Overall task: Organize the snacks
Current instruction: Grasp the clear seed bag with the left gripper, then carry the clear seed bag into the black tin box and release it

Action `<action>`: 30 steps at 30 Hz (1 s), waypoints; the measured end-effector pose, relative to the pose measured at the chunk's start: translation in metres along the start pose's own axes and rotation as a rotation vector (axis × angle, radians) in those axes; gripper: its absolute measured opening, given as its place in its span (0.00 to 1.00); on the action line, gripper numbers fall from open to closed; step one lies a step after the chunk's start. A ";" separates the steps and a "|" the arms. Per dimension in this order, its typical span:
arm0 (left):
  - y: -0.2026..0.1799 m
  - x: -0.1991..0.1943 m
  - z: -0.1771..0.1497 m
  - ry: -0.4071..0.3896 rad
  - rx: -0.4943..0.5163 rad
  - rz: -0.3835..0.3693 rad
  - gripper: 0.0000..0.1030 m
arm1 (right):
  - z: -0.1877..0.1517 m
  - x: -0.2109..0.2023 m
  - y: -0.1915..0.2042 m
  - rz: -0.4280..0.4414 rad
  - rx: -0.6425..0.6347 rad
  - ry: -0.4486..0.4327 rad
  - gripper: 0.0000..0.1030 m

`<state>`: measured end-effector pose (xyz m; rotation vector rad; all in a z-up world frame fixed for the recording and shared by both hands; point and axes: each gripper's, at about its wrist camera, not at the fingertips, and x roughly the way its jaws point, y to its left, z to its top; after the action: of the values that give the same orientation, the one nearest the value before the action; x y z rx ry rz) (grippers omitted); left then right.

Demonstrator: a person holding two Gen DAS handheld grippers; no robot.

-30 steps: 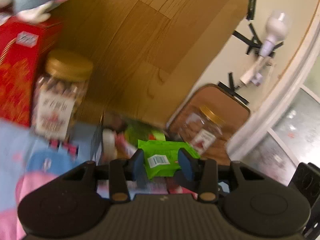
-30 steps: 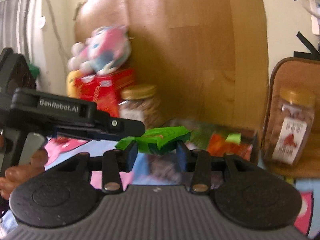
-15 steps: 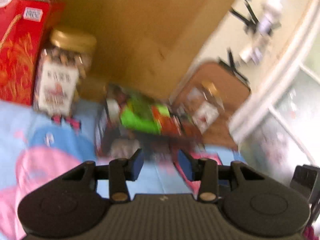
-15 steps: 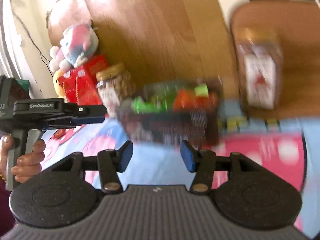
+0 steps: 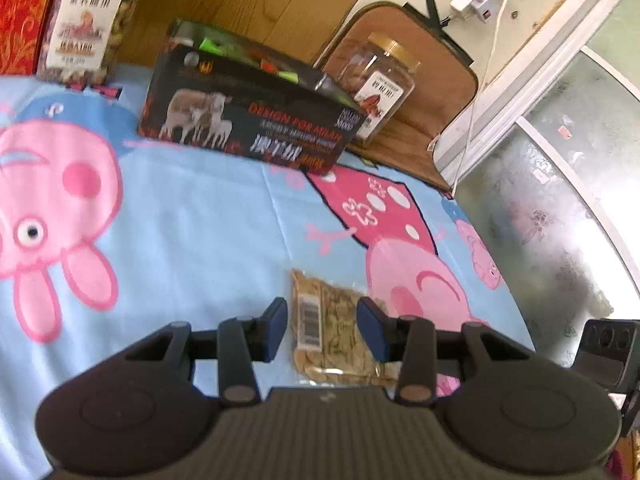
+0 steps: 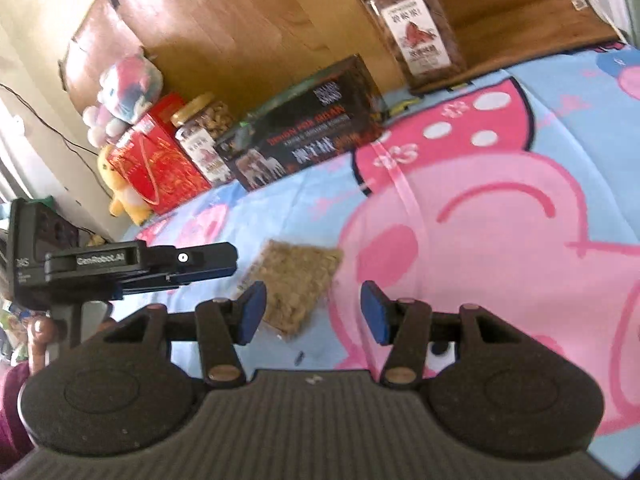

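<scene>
Bare sheet (image 5: 208, 216) before the black box (image 5: 244, 120)

The near end of the seed packet (image 5: 332, 332) is hidden behind the left gripper (image 5: 322, 328). The red box (image 5: 20, 12) and nut jar (image 5: 90, 20) are cut off at the top edge. The dark box's (image 5: 244, 120) small print is too blurred to be read.

Bright daylight, perhaps slight blur

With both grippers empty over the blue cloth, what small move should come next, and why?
Probably lower the left gripper onto the clear seed packet and close. Its jaws are open with the packet lying flat between them, and the dark box already holds other snacks.
</scene>
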<state>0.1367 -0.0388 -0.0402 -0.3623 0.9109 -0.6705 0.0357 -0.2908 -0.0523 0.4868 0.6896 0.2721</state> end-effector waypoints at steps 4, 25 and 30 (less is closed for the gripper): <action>0.001 0.001 -0.006 0.006 -0.010 0.000 0.37 | -0.006 -0.005 -0.011 0.004 0.046 -0.004 0.53; 0.011 -0.012 -0.011 -0.005 -0.114 -0.065 0.53 | -0.023 0.016 -0.059 0.308 0.593 0.082 0.08; 0.012 -0.003 -0.015 0.053 -0.176 -0.150 0.53 | -0.035 0.016 -0.067 0.431 0.752 0.111 0.08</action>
<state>0.1274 -0.0279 -0.0537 -0.5760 1.0033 -0.7420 0.0295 -0.3298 -0.1188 1.3541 0.7824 0.4449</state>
